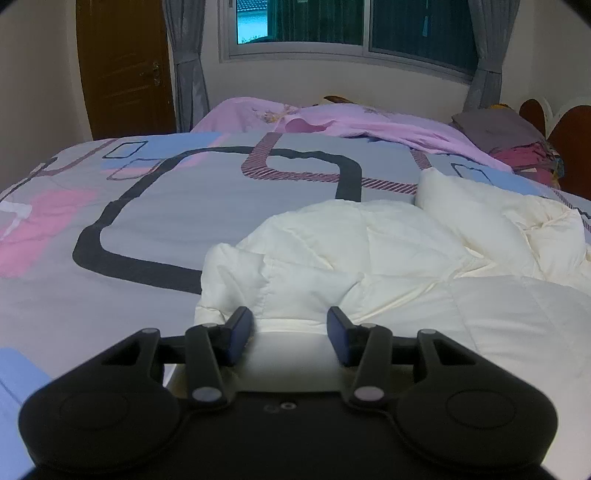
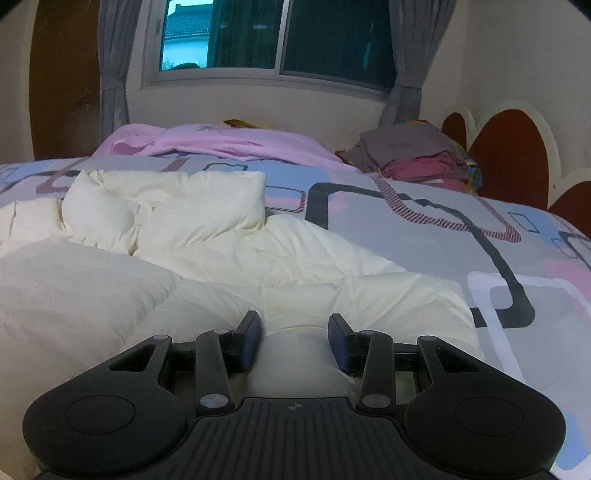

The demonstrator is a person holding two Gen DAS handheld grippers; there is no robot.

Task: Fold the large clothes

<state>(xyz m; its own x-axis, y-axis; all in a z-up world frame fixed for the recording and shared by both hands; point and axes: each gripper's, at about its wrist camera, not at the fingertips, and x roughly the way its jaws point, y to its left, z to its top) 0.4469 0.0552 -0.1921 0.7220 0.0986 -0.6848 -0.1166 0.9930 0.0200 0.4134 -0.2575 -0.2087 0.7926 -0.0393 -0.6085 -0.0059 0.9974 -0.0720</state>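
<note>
A cream-white puffy quilted garment (image 1: 388,258) lies crumpled on the patterned bed; it also shows in the right wrist view (image 2: 221,258). My left gripper (image 1: 291,325) is open, its jaws wide apart at the garment's near left edge, with cloth lying between them. My right gripper (image 2: 295,332) is open, its jaws wide apart at the garment's near right edge, with cloth between them. A puffy folded part (image 2: 166,206) bulges up at the far side.
The bed cover (image 1: 166,206) is grey with black, pink and blue shapes. A pink blanket (image 1: 332,122) lies at the far edge. A stack of folded clothes (image 2: 417,155) sits by the headboard (image 2: 517,155). A window (image 1: 351,26), curtains and a brown door (image 1: 122,66) are behind.
</note>
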